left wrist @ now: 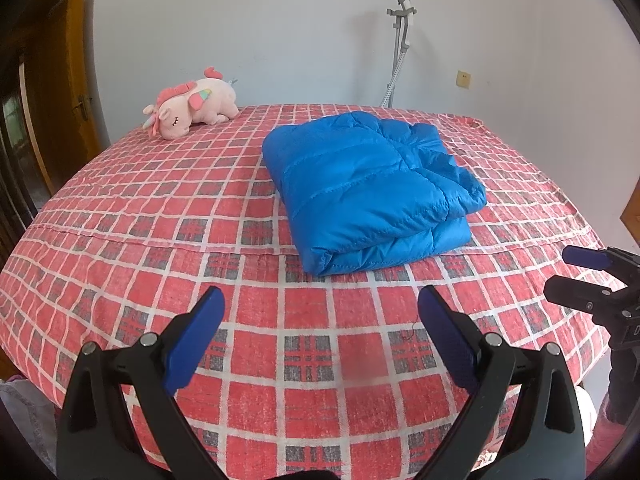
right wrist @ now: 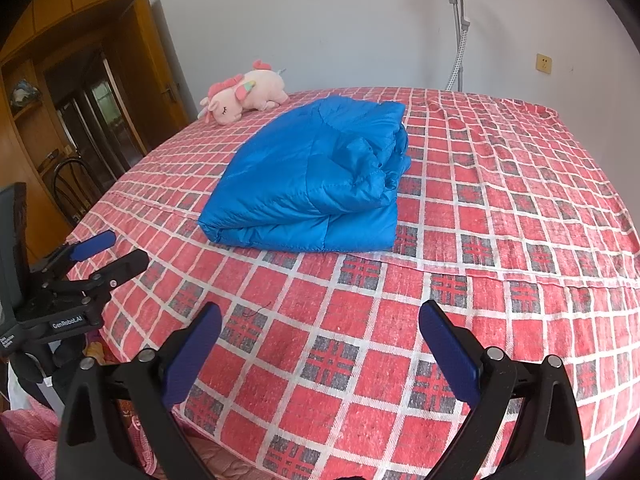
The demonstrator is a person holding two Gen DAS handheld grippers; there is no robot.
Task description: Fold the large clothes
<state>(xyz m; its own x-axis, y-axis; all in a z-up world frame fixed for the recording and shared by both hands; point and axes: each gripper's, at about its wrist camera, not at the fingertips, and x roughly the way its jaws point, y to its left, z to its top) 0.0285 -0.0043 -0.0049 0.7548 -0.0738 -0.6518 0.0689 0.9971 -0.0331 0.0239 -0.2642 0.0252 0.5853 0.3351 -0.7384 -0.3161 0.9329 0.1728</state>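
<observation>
A blue puffer jacket lies folded into a thick rectangle on the bed with the red checked cover. It also shows in the right wrist view. My left gripper is open and empty, held above the near part of the bed, short of the jacket. My right gripper is open and empty too, over the near edge of the bed. The right gripper shows at the right edge of the left wrist view; the left gripper shows at the left of the right wrist view.
A pink plush unicorn lies at the far left of the bed. A garment steamer pole stands by the white wall behind. A wooden door and cabinet are at the left. Pink fabric lies below the bed's near edge.
</observation>
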